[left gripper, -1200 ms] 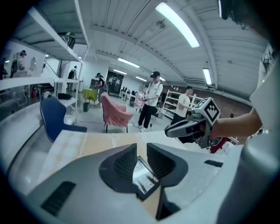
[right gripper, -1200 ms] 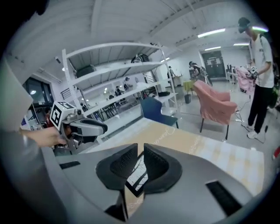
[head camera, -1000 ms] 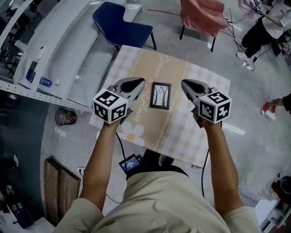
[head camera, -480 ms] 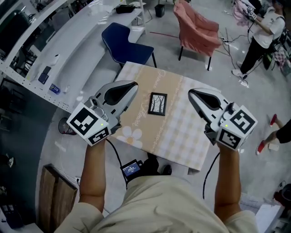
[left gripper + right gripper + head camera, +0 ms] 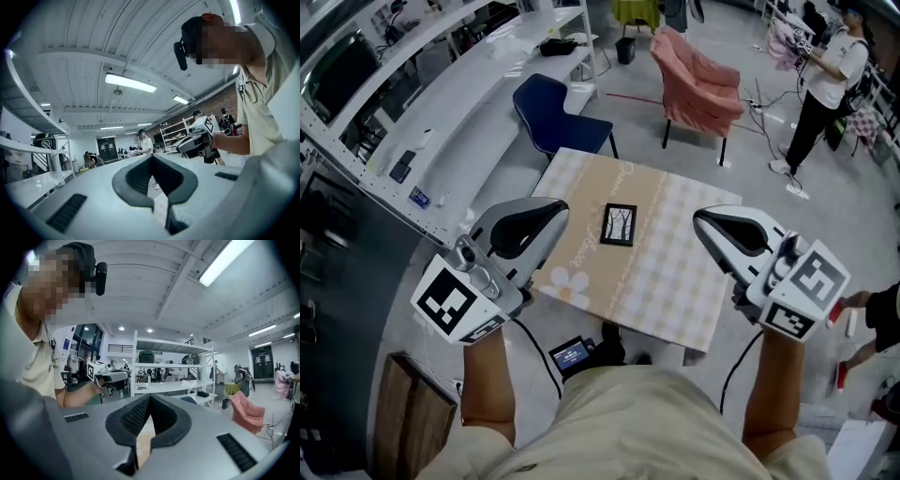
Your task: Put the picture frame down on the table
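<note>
The picture frame (image 5: 619,225), black-edged with a pale tree print, lies flat on the beige checked table (image 5: 675,281) near its far middle. My left gripper (image 5: 555,220) is held up well above the table's left side, shut and empty. Over the table's right side my right gripper (image 5: 709,225) is likewise raised, shut and empty. Both are far from the frame. In the left gripper view the jaws (image 5: 152,159) meet with nothing between them, and the right gripper (image 5: 199,140) shows beyond. The right gripper view shows its jaws (image 5: 150,399) touching, with the left gripper (image 5: 108,376) beyond.
A blue chair (image 5: 558,117) and a pink chair (image 5: 698,84) stand past the table's far edge. A long white bench (image 5: 441,122) runs along the left. A person (image 5: 825,84) stands at the top right. A small device with a lit screen (image 5: 572,354) lies on the floor near my legs.
Both grippers have risen and drawn back and apart from the frame. The frame has stayed flat on the table and looks smaller as the head view has lifted.
</note>
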